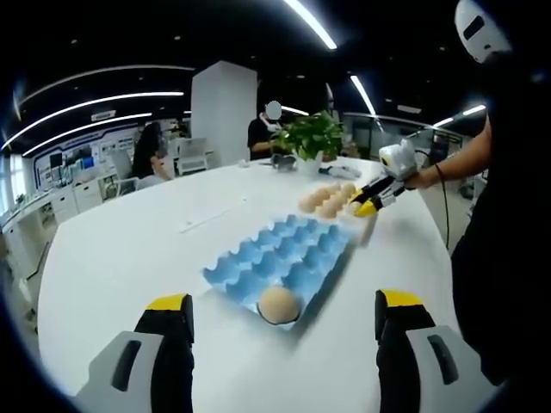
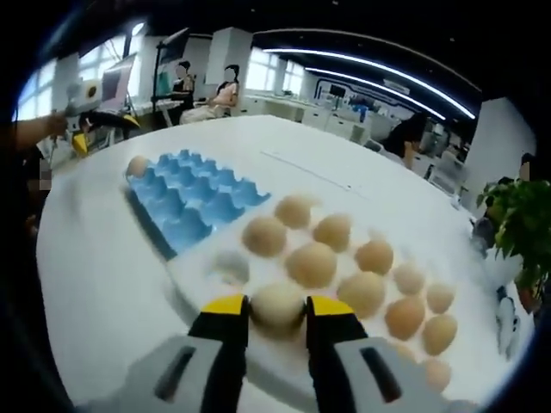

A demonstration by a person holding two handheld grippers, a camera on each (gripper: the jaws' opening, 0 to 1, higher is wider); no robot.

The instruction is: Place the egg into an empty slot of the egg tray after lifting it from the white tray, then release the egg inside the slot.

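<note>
- Egg [image 2: 277, 305] sits on the white tray [image 2: 202, 288], between my right gripper [image 2: 277, 317] fingers, apparently gripped.
- I'd lift straight up, gently.
- Left gripper [image 1: 284, 327] fingers spread, empty, near the blue egg tray [image 1: 284, 254] on the bench [image 1: 120, 249].

Open office, ceiling light strips [image 1: 310, 23], desks [image 1: 73, 194].

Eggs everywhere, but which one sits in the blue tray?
The lone egg in a corner slot of the blue tray, nearest the left tongs; the rest lie on the white tray.
</note>
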